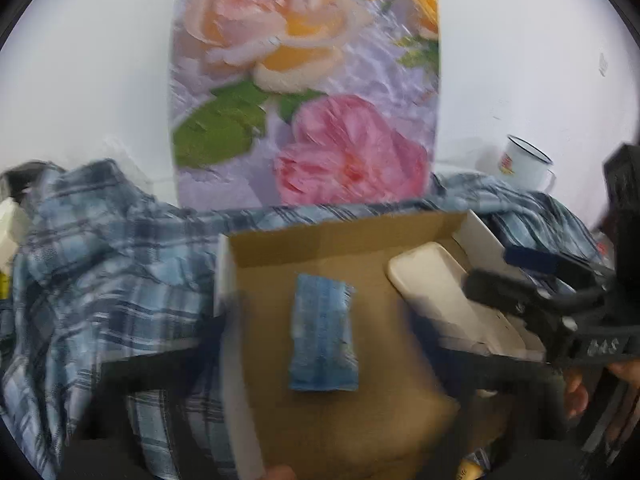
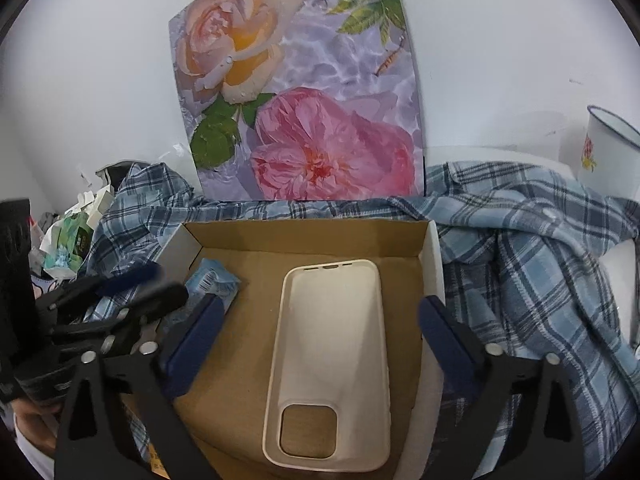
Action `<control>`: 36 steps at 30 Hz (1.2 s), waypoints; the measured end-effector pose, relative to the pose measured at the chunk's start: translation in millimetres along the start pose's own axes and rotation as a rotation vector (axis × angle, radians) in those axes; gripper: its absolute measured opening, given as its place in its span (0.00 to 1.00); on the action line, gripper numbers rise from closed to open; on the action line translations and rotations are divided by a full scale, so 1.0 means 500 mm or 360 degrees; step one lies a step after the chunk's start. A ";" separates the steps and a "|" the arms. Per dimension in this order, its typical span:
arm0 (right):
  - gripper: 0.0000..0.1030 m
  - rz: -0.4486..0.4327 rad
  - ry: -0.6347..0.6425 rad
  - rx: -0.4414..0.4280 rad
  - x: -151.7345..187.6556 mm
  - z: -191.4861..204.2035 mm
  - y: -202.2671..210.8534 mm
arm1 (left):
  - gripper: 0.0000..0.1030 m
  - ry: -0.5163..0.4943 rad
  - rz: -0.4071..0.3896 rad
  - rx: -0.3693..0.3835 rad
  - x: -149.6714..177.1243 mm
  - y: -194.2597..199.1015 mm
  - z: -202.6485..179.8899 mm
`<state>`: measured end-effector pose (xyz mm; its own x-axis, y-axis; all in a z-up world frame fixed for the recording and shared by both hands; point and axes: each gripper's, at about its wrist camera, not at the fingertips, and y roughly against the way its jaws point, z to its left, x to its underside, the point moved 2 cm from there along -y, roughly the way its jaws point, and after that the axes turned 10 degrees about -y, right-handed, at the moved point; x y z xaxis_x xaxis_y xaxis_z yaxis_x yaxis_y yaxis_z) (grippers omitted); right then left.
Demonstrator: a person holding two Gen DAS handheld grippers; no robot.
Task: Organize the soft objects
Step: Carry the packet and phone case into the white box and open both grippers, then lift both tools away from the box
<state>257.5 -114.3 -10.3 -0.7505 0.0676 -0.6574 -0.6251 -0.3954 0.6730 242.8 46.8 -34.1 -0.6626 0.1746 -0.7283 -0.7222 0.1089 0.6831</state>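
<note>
Two soft things lie flat in the cardboard box (image 2: 304,240): a cream phone case (image 2: 332,364) toward its right and a small blue packet (image 1: 322,332) toward its left, well apart from each other. I judge the case light, rubbery and bendy, so pinching across its long side rims near the middle should hold it without folding; its smooth back could slip. The packet looks thin, crinkly and nearly weightless, best taken by a short edge. The right hand-held gripper (image 2: 324,320) stands wide open astride the case, pads clear of it. The left hand-held gripper (image 2: 160,280) is blurred; its jaws look spread, with nothing between them, over the packet. A blue plaid shirt (image 2: 520,248) is heaped around the box, limp and likely to drape if lifted by one fold.
</note>
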 end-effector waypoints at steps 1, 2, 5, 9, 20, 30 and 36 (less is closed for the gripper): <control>0.99 -0.0012 -0.0006 -0.0014 -0.001 -0.002 0.004 | 1.00 0.0008 -0.0010 -0.0025 -0.002 0.004 0.002; 0.99 -0.0023 -0.0013 -0.0017 -0.004 -0.004 0.007 | 1.00 0.0021 -0.0037 -0.0125 -0.004 0.011 0.007; 0.99 -0.0057 -0.0005 -0.0011 -0.009 -0.005 0.015 | 1.00 0.0011 -0.0114 -0.0151 -0.009 0.029 0.015; 0.99 -0.0103 0.0040 -0.0004 -0.015 0.001 0.030 | 1.00 0.0020 -0.0120 -0.0105 -0.013 0.033 0.015; 0.99 -0.0376 0.0194 -0.0060 -0.058 0.040 0.178 | 1.00 -0.0077 -0.0278 -0.0111 -0.059 0.133 0.002; 0.99 -0.0559 0.0290 -0.0041 -0.036 0.055 0.343 | 1.00 -0.0158 -0.0523 -0.0047 -0.107 0.304 -0.044; 1.00 -0.0616 0.0354 -0.0061 0.012 0.063 0.427 | 1.00 -0.0215 -0.0594 0.0020 -0.083 0.368 -0.073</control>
<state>112.9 -169.3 140.2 -0.3959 0.0199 -0.9181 -0.8393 -0.4136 0.3529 130.2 23.8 119.8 -0.3225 0.2475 -0.9136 -0.9054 0.2010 0.3740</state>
